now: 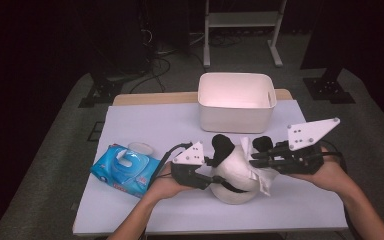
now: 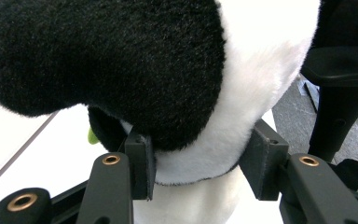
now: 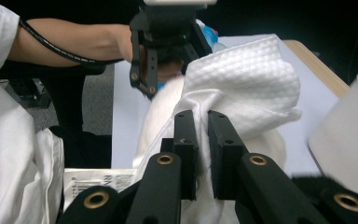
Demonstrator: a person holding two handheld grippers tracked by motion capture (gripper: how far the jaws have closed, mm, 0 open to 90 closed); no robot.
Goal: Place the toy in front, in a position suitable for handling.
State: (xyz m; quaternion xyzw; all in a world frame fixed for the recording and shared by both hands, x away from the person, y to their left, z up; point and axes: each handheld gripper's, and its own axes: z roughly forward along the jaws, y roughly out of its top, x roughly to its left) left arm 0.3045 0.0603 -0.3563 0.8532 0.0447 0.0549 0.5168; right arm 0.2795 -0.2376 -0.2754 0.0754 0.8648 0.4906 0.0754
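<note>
At the near edge of the white-covered table point(image 1: 190, 210), a person's two hands steady a black-and-white plush toy point(image 1: 235, 172) between a pair of hand-held grippers. The left gripper point(image 1: 211, 167) comes in from the left, its two black jaws clamped on the toy's body; the left gripper view shows the pads point(image 2: 142, 165) pressing into the white fur just under a black furry patch of the plush toy point(image 2: 168, 93). The right gripper point(image 1: 254, 161), held in the right hand point(image 1: 325, 175) with a grey three-cornered plate on top, reaches in from the right. Its jaws stand nearly together, pinching a white textured wipe point(image 3: 242, 79) that lies against the toy's side; in the high view the wipe point(image 1: 262, 177) hangs over the toy's right flank, down to the tabletop. The right gripper view also looks across at the left gripper point(image 3: 144, 86) and the bare forearm point(image 3: 79, 42) behind it, a black cable running along it.

Just left of the left hand point(image 1: 167, 186) lies a blue pack of wet wipes point(image 1: 125, 170), its flap open, with a small round white lid point(image 1: 140, 148) touching its far edge. Farther back, behind the toy, stands an open white bin point(image 1: 236, 102). Beyond the table, on the dark floor, rise the legs of a white metal stand point(image 1: 242, 30).
</note>
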